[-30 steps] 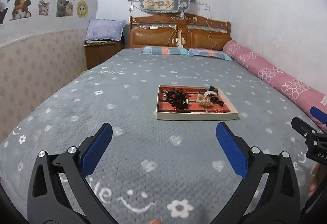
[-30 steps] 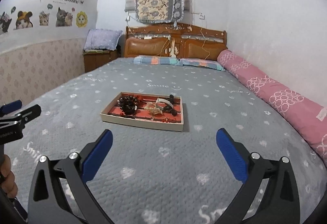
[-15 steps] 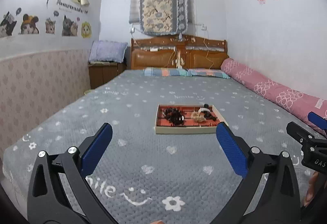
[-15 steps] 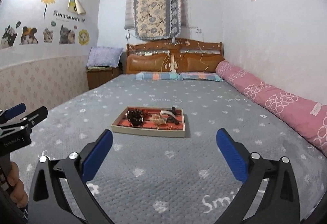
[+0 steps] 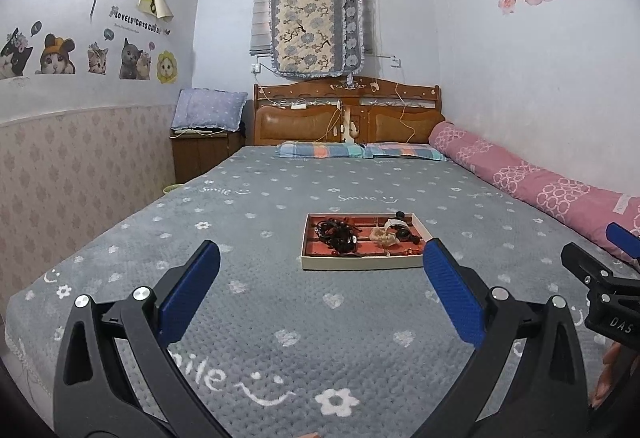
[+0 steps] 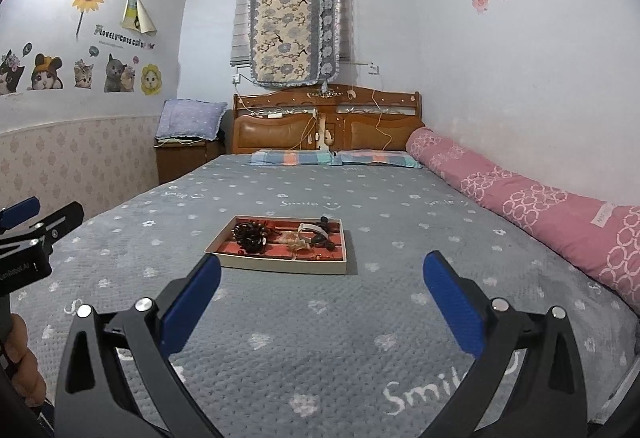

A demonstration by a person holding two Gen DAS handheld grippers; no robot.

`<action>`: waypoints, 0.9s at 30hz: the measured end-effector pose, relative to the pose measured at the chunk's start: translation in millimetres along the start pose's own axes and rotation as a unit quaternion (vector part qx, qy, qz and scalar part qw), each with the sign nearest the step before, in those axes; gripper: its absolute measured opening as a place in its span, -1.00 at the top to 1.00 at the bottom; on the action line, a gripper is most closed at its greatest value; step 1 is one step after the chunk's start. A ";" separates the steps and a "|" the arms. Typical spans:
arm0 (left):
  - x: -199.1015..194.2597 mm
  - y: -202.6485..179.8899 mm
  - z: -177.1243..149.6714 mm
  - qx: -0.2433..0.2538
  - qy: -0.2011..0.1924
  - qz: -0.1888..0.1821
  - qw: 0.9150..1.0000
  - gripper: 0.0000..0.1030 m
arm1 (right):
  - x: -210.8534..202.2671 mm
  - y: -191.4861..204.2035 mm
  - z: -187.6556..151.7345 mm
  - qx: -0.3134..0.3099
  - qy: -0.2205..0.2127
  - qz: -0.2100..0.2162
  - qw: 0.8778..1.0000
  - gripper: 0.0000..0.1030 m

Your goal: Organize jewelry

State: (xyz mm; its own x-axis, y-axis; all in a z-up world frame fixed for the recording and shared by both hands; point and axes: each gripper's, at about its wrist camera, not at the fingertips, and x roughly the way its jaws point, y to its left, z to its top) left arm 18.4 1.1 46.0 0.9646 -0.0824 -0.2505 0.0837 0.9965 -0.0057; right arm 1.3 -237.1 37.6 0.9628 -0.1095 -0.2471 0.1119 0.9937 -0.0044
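Hovering over the grey bedspread point(image 5: 280, 310), the left gripper point(image 5: 320, 290) is holding its blue pads spread wide with nothing between them, short of the jewelry tray point(image 5: 362, 263). That shallow tray is sitting flat near the middle of the bed; inside it, a tangle of dark beaded bracelets point(image 5: 338, 232) is lying toward its left side and a pale beaded piece point(image 5: 382, 236) toward its right. To the right of the tray, the right gripper point(image 6: 320, 290) is likewise gaping, empty, well apart from the tray.
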 end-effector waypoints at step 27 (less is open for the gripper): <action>2.6 2.7 -1.3 0.004 -0.004 0.002 1.000 -0.91 | 0.6 -5.3 1.3 0.002 -0.002 -0.018 1.000 -0.92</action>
State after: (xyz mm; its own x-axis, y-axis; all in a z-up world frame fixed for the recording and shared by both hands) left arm 20.8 3.5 44.0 0.9670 -0.0792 -0.2423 0.0825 0.9966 0.0036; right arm 1.7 -242.5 38.7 0.9592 -0.1448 -0.2430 0.1470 0.9891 -0.0092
